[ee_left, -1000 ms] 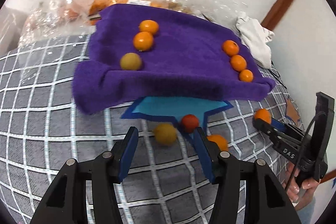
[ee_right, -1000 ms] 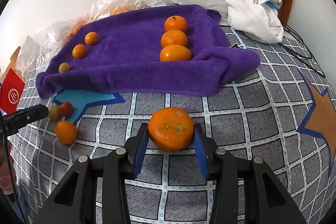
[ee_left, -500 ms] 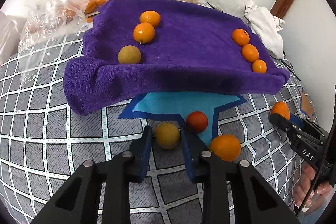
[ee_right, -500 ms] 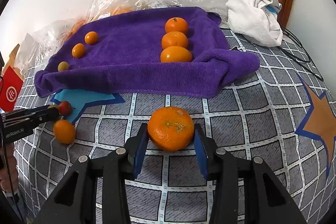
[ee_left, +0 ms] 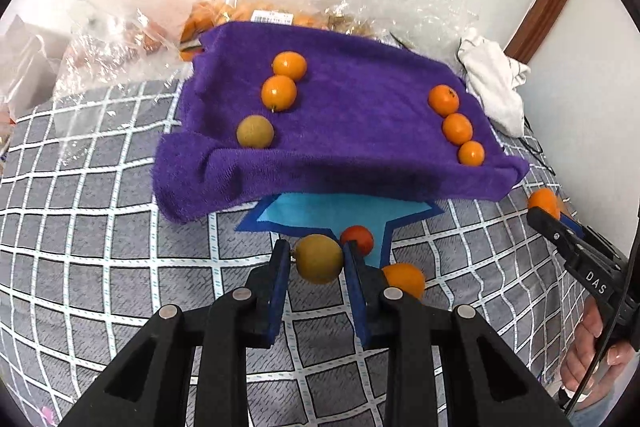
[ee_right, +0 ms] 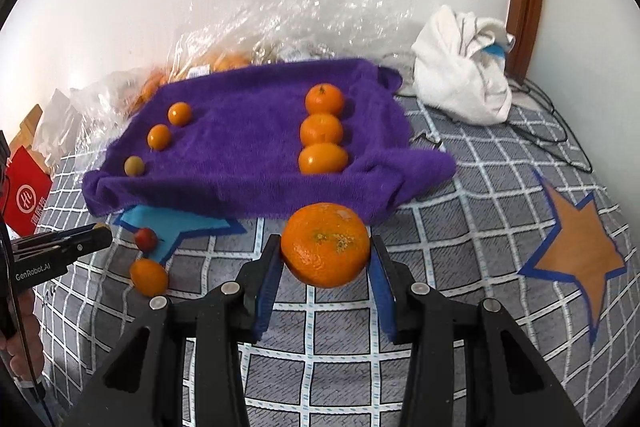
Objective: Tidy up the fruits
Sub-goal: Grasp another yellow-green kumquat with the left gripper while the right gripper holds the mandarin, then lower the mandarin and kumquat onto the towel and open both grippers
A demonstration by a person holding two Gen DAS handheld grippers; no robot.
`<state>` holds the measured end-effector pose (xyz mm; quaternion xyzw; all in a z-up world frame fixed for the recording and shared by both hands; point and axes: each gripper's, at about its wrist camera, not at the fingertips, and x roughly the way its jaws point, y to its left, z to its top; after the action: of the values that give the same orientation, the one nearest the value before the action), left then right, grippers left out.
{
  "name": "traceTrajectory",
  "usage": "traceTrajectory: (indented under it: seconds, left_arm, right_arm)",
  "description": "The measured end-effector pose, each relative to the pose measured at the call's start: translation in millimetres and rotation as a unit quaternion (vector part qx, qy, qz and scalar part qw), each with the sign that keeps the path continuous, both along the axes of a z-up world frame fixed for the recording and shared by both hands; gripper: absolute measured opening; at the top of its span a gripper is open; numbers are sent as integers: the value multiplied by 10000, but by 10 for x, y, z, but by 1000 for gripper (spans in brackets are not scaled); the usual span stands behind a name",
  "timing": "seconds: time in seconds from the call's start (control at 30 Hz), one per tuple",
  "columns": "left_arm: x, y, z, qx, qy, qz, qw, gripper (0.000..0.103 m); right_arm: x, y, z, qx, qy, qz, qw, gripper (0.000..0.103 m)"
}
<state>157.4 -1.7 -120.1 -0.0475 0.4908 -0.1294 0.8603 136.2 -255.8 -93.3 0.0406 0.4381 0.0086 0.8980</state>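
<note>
Grip comes first on both sides: my left gripper [ee_left: 316, 261] is clamped on a small round yellow-green fruit [ee_left: 319, 259], and my right gripper [ee_right: 326, 255] is clamped on a large dimpled orange mandarin [ee_right: 325, 245], each fruit sitting between the blue pads just above the grey checked bedcover [ee_right: 460, 227]. I judge the step in hand to be carrying both to the rumpled purple towel [ee_left: 360, 131] ahead, so I'd keep the pressure steady and clear the towel's raised front fold before lowering. Near the left gripper, a small red fruit [ee_left: 357, 238] and a loose orange fruit [ee_left: 404, 279] lie on the bedcover; I'd avoid nudging them. Farther on, the yellow-green one belongs beside its dull match [ee_left: 255, 131] ending the left row, and the mandarin at the near end of the right-hand row of three oranges [ee_right: 322, 131].
</note>
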Motion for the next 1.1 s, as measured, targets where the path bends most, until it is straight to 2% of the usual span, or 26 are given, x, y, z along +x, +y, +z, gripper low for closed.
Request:
traceTrajectory:
  seconds: [0.57,0.87,1.1]
  left_arm:
    - [76,186,489,-176,-428,332,9984,26]
    - [299,264,570,-182,-536,427,9975,26]
    - [567,337,531,-196,-524,533,9970,26]
  right_arm:
    - [178,226,537,-263,-420,207,9986,42]
    - [433,389,561,-279,-431,364,9980,42]
    - [675,330,473,-71,-374,404,9985,42]
